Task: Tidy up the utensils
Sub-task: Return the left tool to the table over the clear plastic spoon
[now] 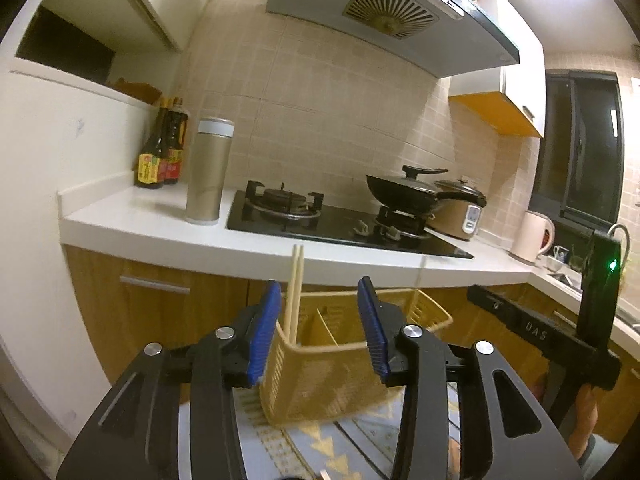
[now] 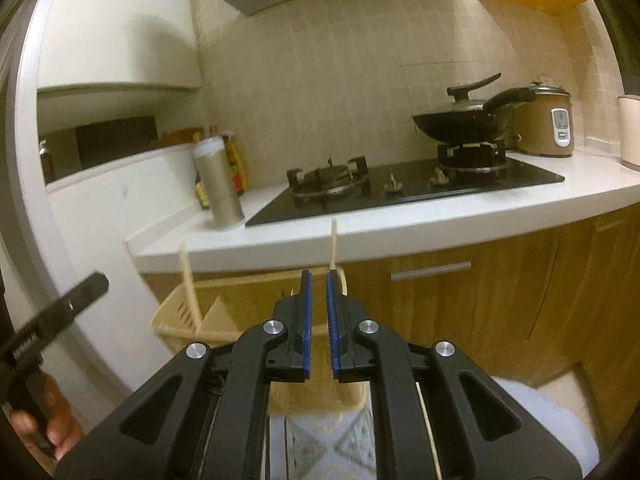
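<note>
A yellow slotted plastic utensil basket (image 1: 332, 376) stands on a patterned cloth (image 1: 344, 448). A pair of wooden chopsticks (image 1: 295, 292) stands upright in its left compartment. My left gripper (image 1: 318, 292) is open, its blue pads on either side of the basket's near wall. In the right wrist view the basket (image 2: 188, 316) sits left of and behind my right gripper (image 2: 317, 280). The right gripper's pads stand a narrow gap apart; a single wooden chopstick (image 2: 333, 246) rises just behind the right fingertip, and whether it is pinched is unclear. Chopsticks (image 2: 188, 284) also stand in the basket.
A white counter (image 1: 168, 216) carries a gas hob (image 1: 336, 220), a black wok with lid (image 1: 408, 192), a rice cooker (image 1: 460, 212), a steel flask (image 1: 208, 172), sauce bottles (image 1: 160, 152) and a kettle (image 1: 532, 236). Wooden cabinet doors (image 1: 160, 304) stand below.
</note>
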`<state>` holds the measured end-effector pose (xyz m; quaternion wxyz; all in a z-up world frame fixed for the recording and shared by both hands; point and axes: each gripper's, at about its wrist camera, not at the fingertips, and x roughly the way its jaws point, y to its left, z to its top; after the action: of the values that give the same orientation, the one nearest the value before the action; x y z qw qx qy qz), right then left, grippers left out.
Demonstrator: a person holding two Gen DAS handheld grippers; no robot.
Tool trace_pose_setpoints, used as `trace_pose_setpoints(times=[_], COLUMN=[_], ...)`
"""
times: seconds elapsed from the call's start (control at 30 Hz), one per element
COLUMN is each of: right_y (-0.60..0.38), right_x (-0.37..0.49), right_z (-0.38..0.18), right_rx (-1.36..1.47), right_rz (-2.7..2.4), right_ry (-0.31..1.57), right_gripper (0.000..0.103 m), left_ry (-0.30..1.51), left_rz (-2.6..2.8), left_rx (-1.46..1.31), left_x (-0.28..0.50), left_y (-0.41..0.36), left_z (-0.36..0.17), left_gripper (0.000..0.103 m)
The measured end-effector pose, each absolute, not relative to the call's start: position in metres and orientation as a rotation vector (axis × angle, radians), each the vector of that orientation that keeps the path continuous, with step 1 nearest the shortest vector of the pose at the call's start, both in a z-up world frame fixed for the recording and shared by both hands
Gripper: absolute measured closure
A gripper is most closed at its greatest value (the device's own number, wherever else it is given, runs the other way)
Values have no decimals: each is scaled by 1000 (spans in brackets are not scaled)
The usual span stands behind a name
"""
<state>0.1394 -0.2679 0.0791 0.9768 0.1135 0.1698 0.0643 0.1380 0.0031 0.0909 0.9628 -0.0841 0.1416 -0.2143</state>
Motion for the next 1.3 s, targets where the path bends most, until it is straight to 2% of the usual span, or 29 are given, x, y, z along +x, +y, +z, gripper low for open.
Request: trace_pose_setpoints(times=[0.13, 0.23, 0.27, 0.3, 0.43, 0.67, 0.8, 0.87, 1.3], right_y=[-268, -268, -268, -268, -265, -254, -248, -244, -239], right_x=[115, 95, 89, 84, 77, 74, 74, 73, 66], right_z=[76, 76, 76, 76, 70, 33, 9, -2, -30], right_rx=[230, 223, 224, 227, 224, 210, 215, 215, 210], right_rz=[147, 151, 148, 146, 117, 124, 159, 164, 174], right_ry=[379, 385, 382, 386, 480, 765, 898, 946, 1019], right_gripper=[82, 60, 47, 44, 44, 45, 62, 66, 66], left_ry=[328, 396, 419, 462, 626, 877, 976, 1013, 1121], left_rz=[-454, -442, -420, -402, -444, -474, -522, -546, -524], left_rx=[-181, -170, -169, -172, -192, -174, -215, -229, -115], left_x=[119, 109, 107, 107, 106, 96, 92, 91, 85], left_y=[10, 14, 16, 19, 23, 16, 19, 18, -14], left_z=[91, 87, 85, 80, 56, 4, -19, -26, -56], left_gripper=[61, 60, 60, 60, 60, 61, 66, 70, 73])
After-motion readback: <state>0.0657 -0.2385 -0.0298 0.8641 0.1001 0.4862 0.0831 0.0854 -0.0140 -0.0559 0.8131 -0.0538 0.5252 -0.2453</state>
